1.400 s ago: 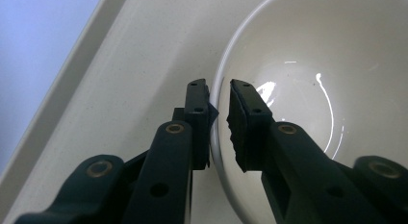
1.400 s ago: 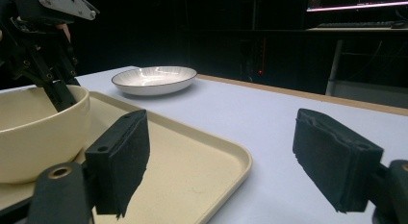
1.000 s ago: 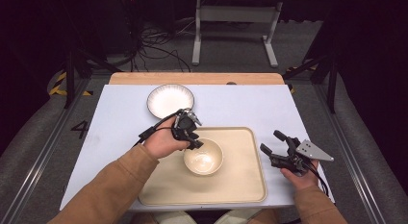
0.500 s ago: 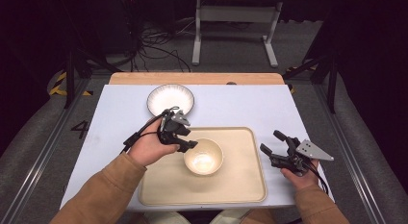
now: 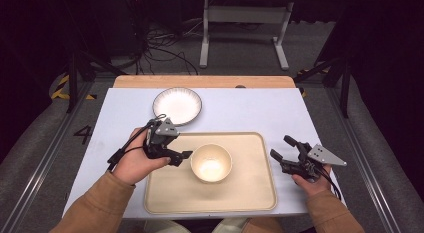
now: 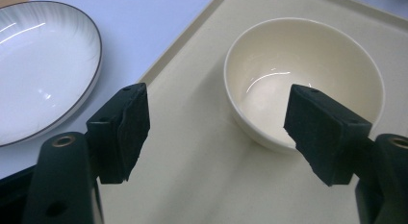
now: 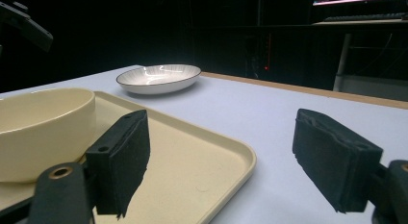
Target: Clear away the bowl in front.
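Note:
A cream bowl [image 5: 211,163] stands empty in the middle of a cream tray [image 5: 250,188]. My left gripper [image 5: 179,145] hovers open over the tray's left edge, just left of the bowl and apart from it. In the left gripper view the bowl [image 6: 308,70] lies ahead behind the right jaw, with nothing between the jaws of the left gripper [image 6: 216,132]. A white plate with a dark rim [image 5: 177,106] rests on the table behind the tray. My right gripper [image 5: 281,147] is open and empty, right of the tray, facing left toward the bowl [image 7: 43,128].
The tray sits on a pale blue table top [image 5: 250,110] with a wooden strip [image 5: 200,81] along its far edge. Bare table lies between the tray and the right gripper. A metal stand [image 5: 242,23] and cables are on the dark floor beyond.
My left gripper has drawn back leftward and a little toward the person, away from the bowl's rim. The bowl, the plate and the right gripper have stayed put.

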`<state>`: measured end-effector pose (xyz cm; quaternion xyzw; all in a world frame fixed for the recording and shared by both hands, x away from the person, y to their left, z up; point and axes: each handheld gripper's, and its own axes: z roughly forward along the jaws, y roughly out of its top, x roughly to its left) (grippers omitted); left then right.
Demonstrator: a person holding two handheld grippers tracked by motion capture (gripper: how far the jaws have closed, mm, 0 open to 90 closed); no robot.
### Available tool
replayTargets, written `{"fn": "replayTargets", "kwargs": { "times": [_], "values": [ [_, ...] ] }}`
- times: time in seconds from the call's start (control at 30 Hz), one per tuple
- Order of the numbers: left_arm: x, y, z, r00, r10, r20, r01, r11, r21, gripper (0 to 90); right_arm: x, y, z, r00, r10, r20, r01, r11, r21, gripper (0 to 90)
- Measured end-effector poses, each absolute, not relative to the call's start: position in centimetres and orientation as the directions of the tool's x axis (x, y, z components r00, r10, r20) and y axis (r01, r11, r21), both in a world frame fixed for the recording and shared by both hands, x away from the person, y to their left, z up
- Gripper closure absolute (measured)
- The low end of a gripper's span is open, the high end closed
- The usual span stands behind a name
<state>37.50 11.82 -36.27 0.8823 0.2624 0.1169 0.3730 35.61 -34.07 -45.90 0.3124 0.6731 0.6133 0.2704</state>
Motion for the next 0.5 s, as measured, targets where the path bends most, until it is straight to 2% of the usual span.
{"fn": "replayTargets", "kwargs": {
  "times": [0.5],
  "values": [
    [35.2,16.6,-37.4,0.795,0.606,0.029,0.335,-0.477,0.813,19.7,35.6,-34.0,-45.9,-0.659,0.752,0.018,0.091,0.056,0.994,21.6]
  ]
}}
